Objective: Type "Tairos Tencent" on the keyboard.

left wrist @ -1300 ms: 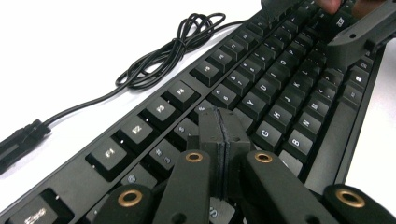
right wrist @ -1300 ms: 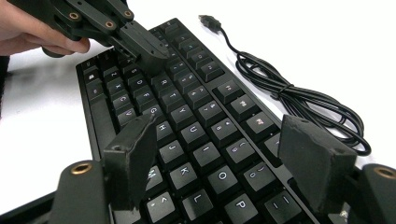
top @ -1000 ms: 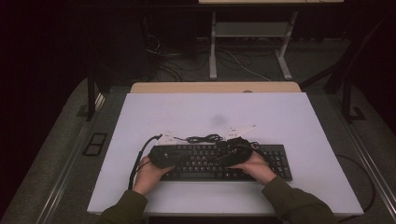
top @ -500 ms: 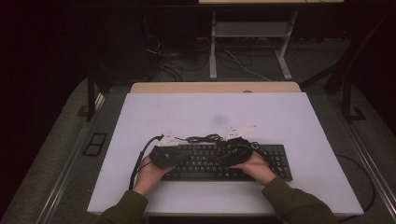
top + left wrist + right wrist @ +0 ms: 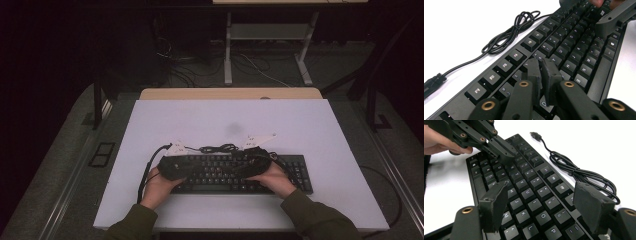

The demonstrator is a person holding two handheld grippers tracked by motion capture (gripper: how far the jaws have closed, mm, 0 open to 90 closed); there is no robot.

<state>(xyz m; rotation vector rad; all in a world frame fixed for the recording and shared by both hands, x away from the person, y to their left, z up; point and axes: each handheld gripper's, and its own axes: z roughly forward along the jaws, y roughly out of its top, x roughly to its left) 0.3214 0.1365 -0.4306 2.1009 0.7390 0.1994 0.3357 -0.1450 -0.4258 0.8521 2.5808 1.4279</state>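
Note:
A black keyboard [image 5: 225,172] lies near the front of the white table [image 5: 225,115], its black cable [image 5: 217,148] coiled just behind it. My left gripper [image 5: 196,171] rests over the keyboard's left half. In the left gripper view its jaws [image 5: 542,62] stand over the keys [image 5: 564,50] almost together. They have just been opening by a thin slit, with nothing between them. My right gripper [image 5: 241,167] hovers over the middle-right keys. In the right gripper view it is open [image 5: 541,185] above the keys [image 5: 529,185], holding nothing, with the left gripper [image 5: 505,153] ahead of it.
The cable [image 5: 579,175] ends in a loose USB plug [image 5: 535,135] on the bare table top. A wooden desk edge [image 5: 230,93] lies beyond the table. Behind it stand a metal frame [image 5: 228,50] and floor cables.

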